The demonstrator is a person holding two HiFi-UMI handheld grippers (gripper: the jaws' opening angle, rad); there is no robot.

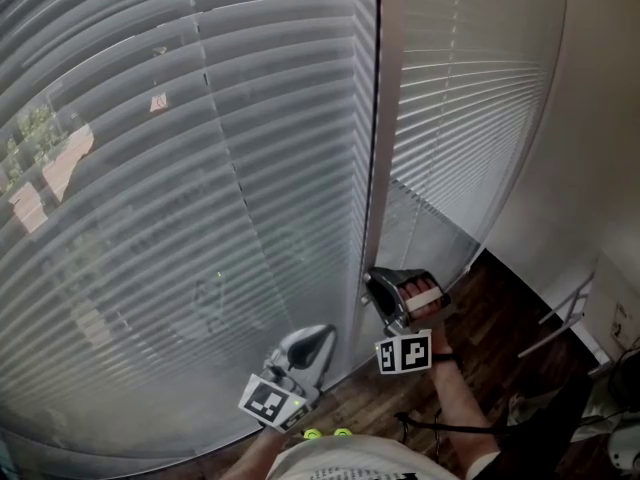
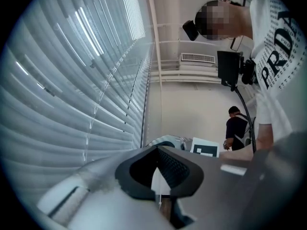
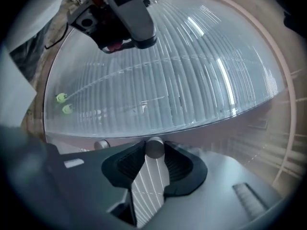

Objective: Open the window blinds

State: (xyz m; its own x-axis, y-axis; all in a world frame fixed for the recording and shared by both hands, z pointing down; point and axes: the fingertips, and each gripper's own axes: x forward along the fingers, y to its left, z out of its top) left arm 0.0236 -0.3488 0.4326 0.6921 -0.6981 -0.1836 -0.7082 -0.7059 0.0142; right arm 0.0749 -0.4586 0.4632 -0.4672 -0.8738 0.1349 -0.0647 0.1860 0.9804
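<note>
- Window blinds (image 1: 200, 168) cover the far wall above a dark wooden floor (image 1: 500, 318).
- Left gripper (image 2: 158, 171), near the slats: jaws together.
- Right gripper (image 1: 380, 286), just right: jaws clamped on a round wand (image 3: 151, 176).

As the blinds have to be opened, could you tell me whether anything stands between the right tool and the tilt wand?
Nothing visible does: the tilt wand sits between the jaws of the right tool, with the pads closed against it on both sides, and nothing else is between them.
</note>
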